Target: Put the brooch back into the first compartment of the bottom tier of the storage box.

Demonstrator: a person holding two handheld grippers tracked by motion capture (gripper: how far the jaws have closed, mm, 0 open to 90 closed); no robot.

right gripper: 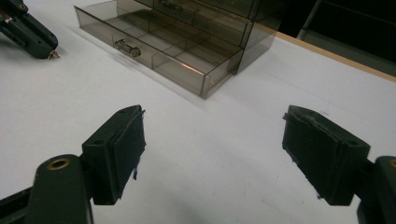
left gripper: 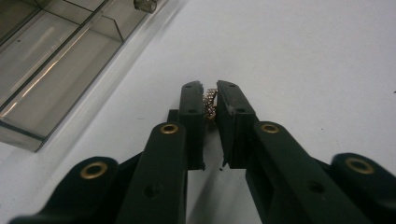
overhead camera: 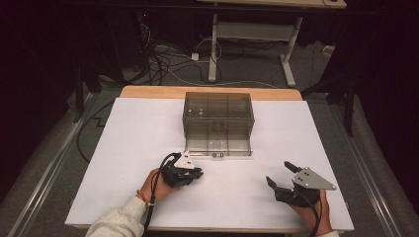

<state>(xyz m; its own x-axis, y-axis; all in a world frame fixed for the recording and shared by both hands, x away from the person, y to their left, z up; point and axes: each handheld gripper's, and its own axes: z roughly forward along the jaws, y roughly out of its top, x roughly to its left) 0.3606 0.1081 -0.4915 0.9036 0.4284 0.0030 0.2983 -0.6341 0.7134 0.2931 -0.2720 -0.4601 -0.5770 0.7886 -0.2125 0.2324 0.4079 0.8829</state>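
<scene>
Nearest me, my right tool [overhead camera: 278, 174] rests on the white desk [overhead camera: 123, 163] at the near right, its jaws spread wide with nothing between them. In the right gripper view both pads stand well apart over bare desk.

Further left and a little farther out, my left tool [left gripper: 209, 88] is pinching a small gold-coloured chain [left gripper: 210, 101]. In the left gripper view the chain sits bunched between the two pads near their tips, just above the desk. So the chain is in my left tool, and that hand is also the nearer one to where I judge it should go.

Beyond the left tool stands a smoky clear drawer box [overhead camera: 218, 109], with its bottom drawer [overhead camera: 217, 146] pulled out toward me. The drawer's long side runs left to right, and its front edge lies just beyond the left tool's tips and slightly to the right. As I read it, the coming move is a short carry away from me, over that front edge.

The open drawer is split into compartments by thin walls; those I can see look empty. The box above it shows more dividers, and I cannot make out anything inside.
</scene>
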